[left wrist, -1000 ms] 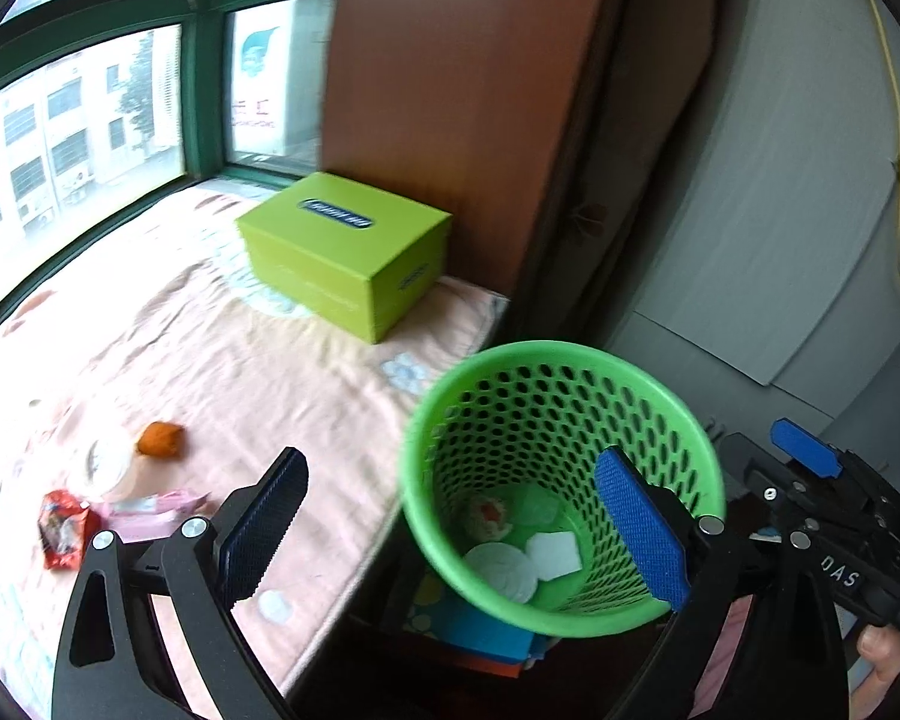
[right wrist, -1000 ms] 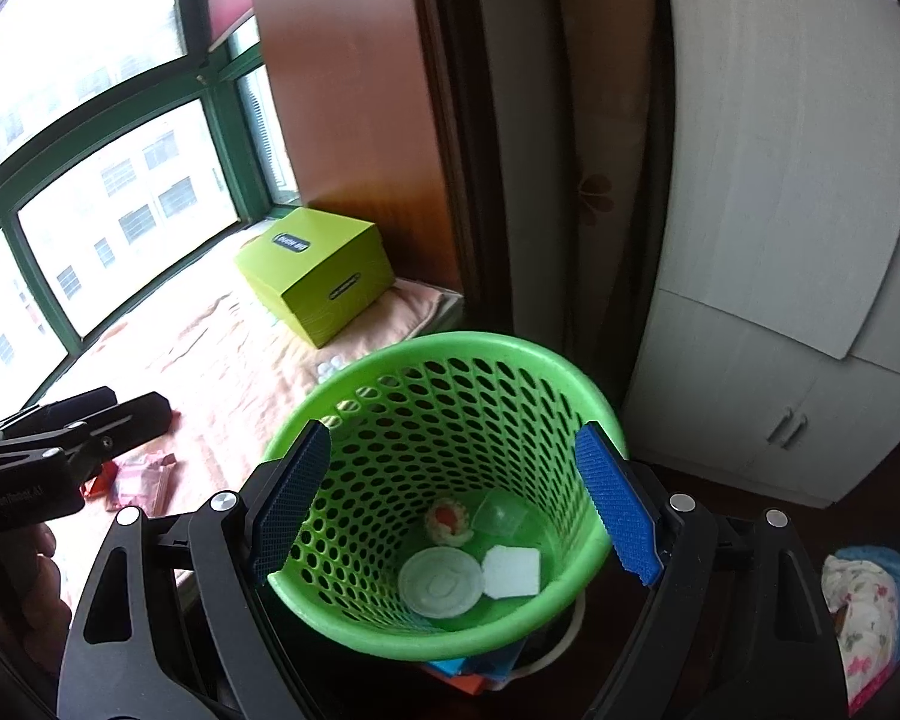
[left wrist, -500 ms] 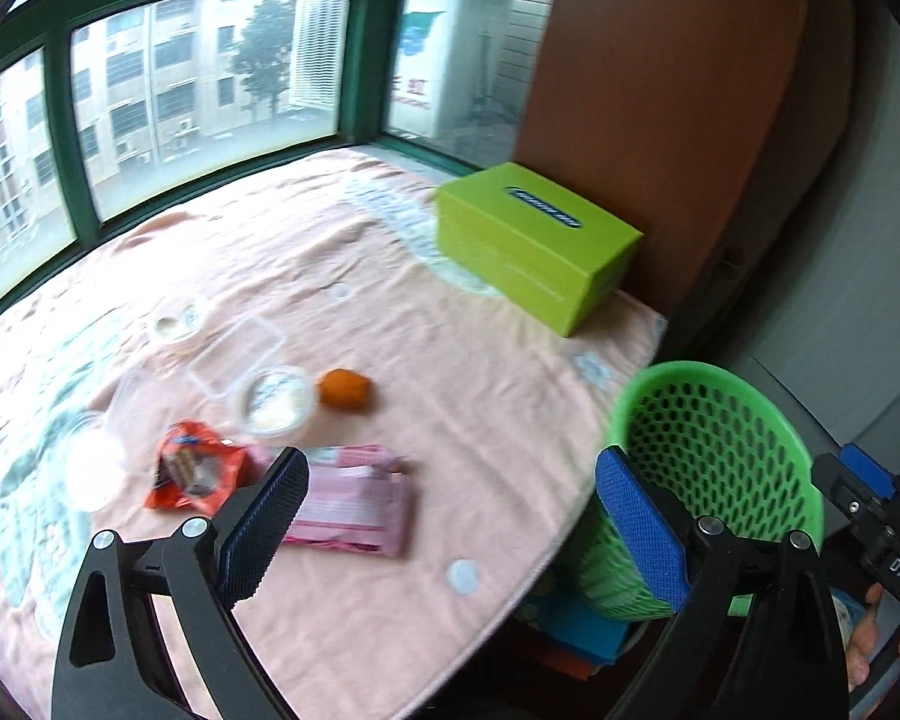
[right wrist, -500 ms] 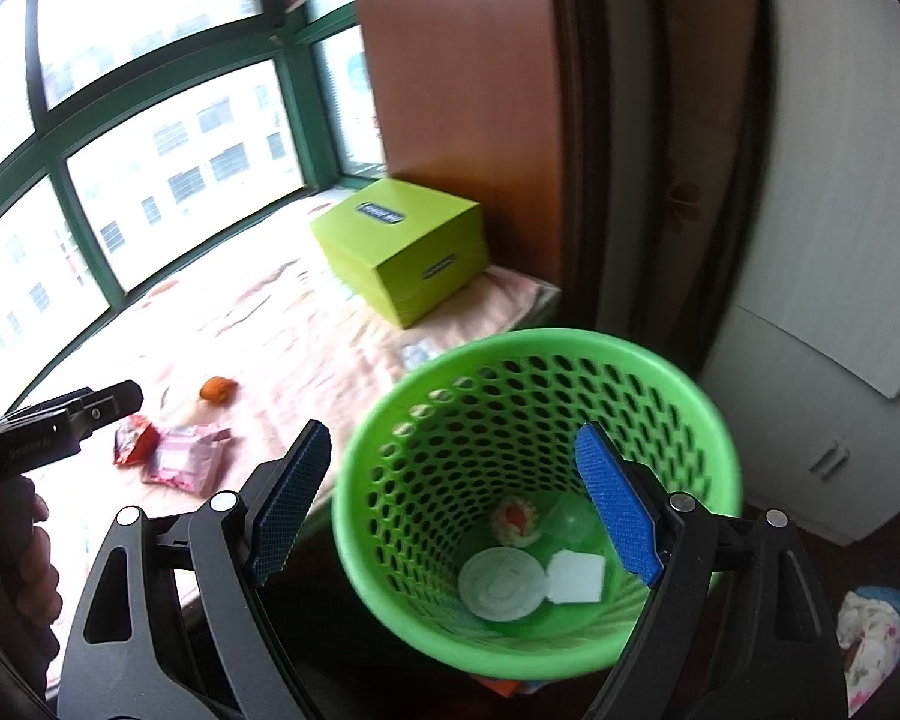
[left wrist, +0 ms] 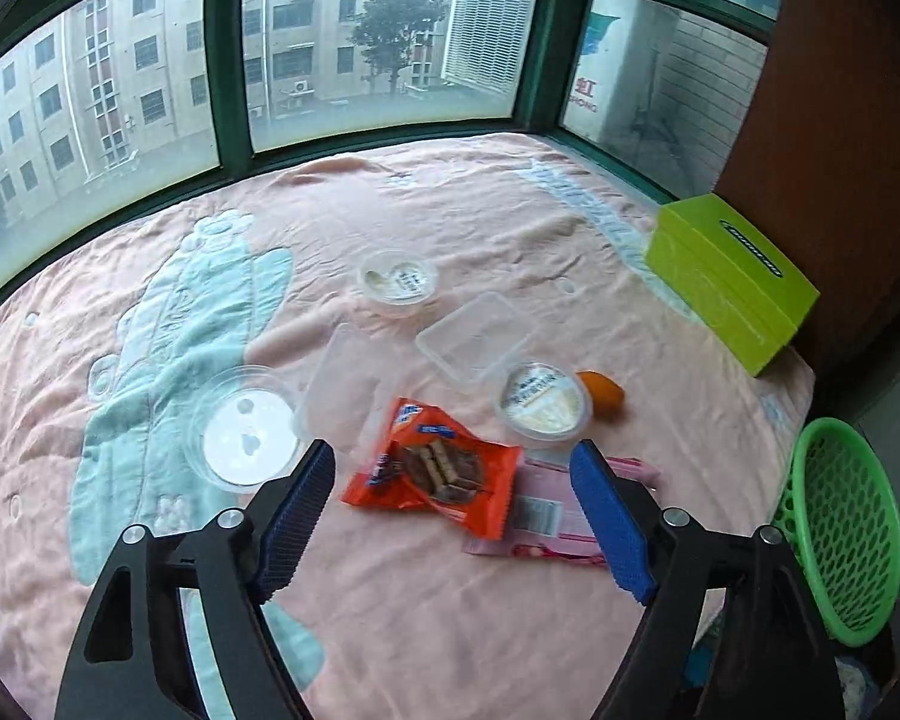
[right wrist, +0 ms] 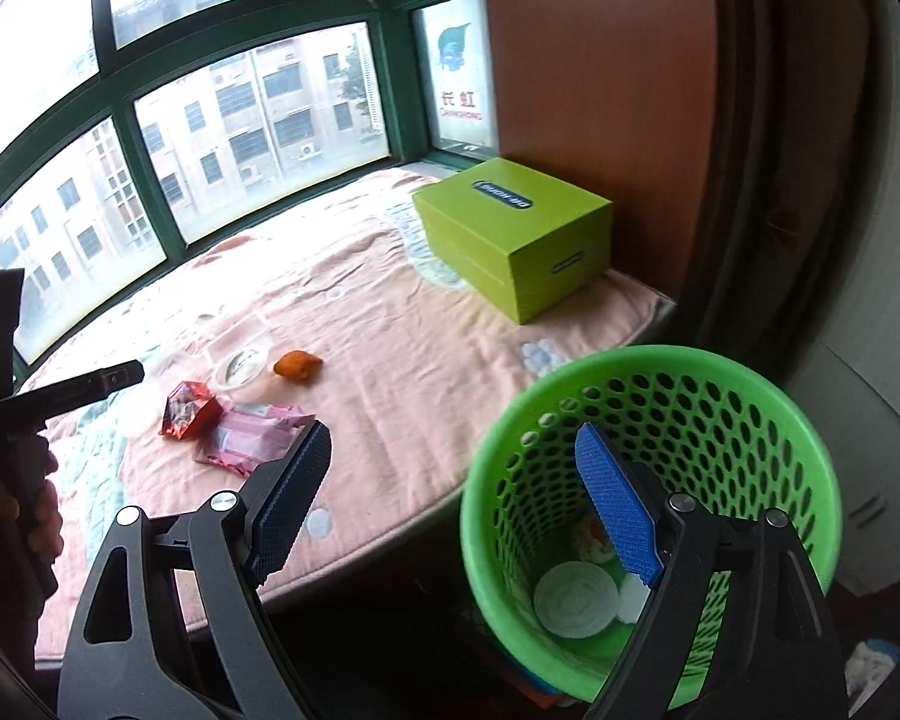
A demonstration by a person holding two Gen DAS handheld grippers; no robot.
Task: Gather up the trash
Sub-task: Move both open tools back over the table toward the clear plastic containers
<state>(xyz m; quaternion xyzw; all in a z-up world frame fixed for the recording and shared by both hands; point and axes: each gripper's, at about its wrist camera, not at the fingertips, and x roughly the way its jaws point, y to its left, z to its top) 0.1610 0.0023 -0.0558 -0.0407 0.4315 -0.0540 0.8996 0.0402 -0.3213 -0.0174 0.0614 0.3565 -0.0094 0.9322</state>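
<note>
My left gripper [left wrist: 453,519] is open and empty, just above an orange snack wrapper [left wrist: 435,468] on the pink blanket [left wrist: 450,222]. A pink wrapper [left wrist: 555,519], round plastic cups [left wrist: 543,402], clear plastic lids [left wrist: 474,333] and an orange scrap [left wrist: 600,390] lie around it. The green mesh basket [right wrist: 648,414] stands at the bed's edge with a white lid [right wrist: 576,600] and other trash inside. My right gripper [right wrist: 456,498] is open and empty at the basket's rim. The basket also shows in the left wrist view [left wrist: 840,528].
A lime green box [left wrist: 729,276] sits at the blanket's far right by a wooden panel [right wrist: 600,90]. Green-framed windows [left wrist: 228,60] run along the back. The left gripper [right wrist: 78,384] shows at the left of the right wrist view.
My left gripper swung left from over the basket to over the trash on the blanket. My right gripper drifted left off the basket's centre to its rim.
</note>
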